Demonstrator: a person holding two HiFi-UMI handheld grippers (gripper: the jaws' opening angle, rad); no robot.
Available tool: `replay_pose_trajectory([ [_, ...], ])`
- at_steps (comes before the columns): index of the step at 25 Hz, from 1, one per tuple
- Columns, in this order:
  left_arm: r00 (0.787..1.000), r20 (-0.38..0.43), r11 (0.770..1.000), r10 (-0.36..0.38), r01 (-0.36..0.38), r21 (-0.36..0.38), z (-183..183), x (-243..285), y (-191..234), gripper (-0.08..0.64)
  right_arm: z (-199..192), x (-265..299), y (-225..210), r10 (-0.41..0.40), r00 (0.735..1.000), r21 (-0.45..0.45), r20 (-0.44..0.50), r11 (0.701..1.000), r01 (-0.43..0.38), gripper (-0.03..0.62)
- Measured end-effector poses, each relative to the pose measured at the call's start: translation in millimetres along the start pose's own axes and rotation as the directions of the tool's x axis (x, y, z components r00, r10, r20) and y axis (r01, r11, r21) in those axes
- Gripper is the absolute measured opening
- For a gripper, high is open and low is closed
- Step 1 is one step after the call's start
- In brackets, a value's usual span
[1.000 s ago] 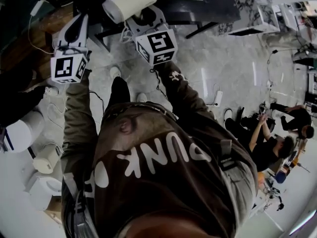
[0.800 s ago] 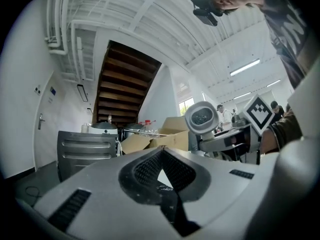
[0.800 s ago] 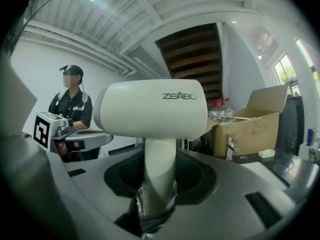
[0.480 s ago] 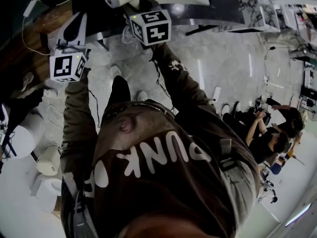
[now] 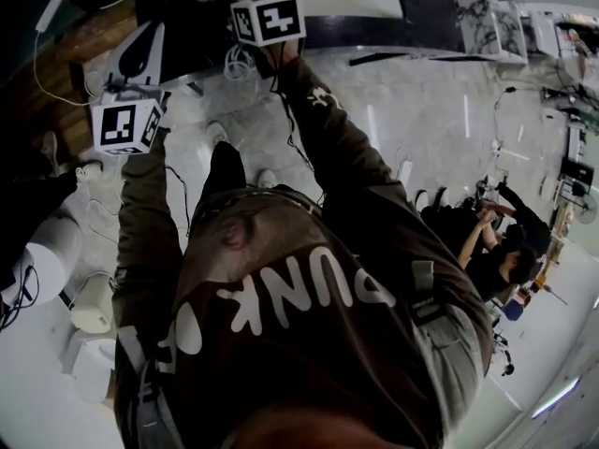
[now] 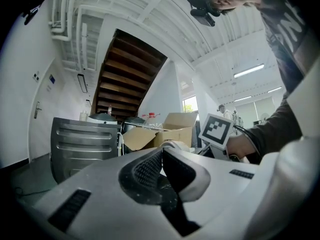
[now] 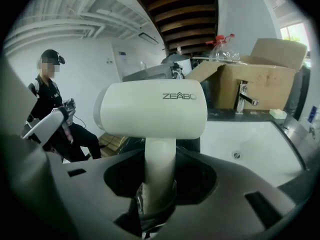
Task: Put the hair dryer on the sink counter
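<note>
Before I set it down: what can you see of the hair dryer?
The hair dryer is white, smooth plastic by its look: a rounded barrel lying crosswise, grey lettering on its side, over a straight handle. It stands upright, handle down, clamped by the right hand-held gripper. It hangs in the air near the white sink, touching nothing else.

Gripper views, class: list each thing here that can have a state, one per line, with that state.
White plastic hair dryer: held by its handle, barrel level.
Right gripper: shut on the hair dryer's handle.
Left gripper: shut, empty.
Chrome tap: not running.
Brown cardboard box: flaps open.
White sink basin: no water in it.
</note>
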State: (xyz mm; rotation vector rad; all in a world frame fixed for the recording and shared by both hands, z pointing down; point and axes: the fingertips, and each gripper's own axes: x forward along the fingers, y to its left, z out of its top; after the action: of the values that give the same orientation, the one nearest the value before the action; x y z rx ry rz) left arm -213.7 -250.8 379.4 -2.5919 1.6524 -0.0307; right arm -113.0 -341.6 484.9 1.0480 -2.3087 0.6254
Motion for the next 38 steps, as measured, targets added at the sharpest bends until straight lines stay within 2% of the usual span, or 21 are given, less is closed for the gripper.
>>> replay_pose_trajectory([
  [6,1.000,-0.008,1.000,-0.007,0.007,-0.014,-7.6,9.8,11.5,0.006,-16.6,37.2,-13.3,0.004,0.989,0.047,-0.146,0.999,0.003,0.155],
  [13,1.000,-0.008,0.999,-0.024,0.024,-0.031,-14.0,23.3,18.7,0.006,-30.1,66.0,-26.5,0.014,0.967,0.122,-0.253,0.992,0.017,0.158],
  [21,0.999,0.003,0.998,-0.045,0.045,-0.050,-12.1,35.8,25.2,0.006,-37.9,80.4,-25.1,0.008,0.933,0.110,-0.360,0.993,0.034,0.163],
  [26,0.999,0.008,0.997,-0.053,0.053,-0.049,-11.2,37.1,31.6,0.006,-50.0,92.0,-31.8,-0.029,0.925,0.126,-0.380,0.989,0.083,0.168],
  [33,0.999,0.004,0.998,-0.047,0.047,-0.047,-13.6,37.9,33.1,0.006,-48.8,95.1,-35.2,-0.032,0.937,0.124,-0.348,0.989,0.080,0.178],
  [38,0.999,0.005,0.998,-0.040,0.040,-0.043,-12.1,37.0,35.3,0.006,-28.6,77.9,-26.1,-0.021,0.950,0.082,-0.312,0.995,0.049,0.207],
])
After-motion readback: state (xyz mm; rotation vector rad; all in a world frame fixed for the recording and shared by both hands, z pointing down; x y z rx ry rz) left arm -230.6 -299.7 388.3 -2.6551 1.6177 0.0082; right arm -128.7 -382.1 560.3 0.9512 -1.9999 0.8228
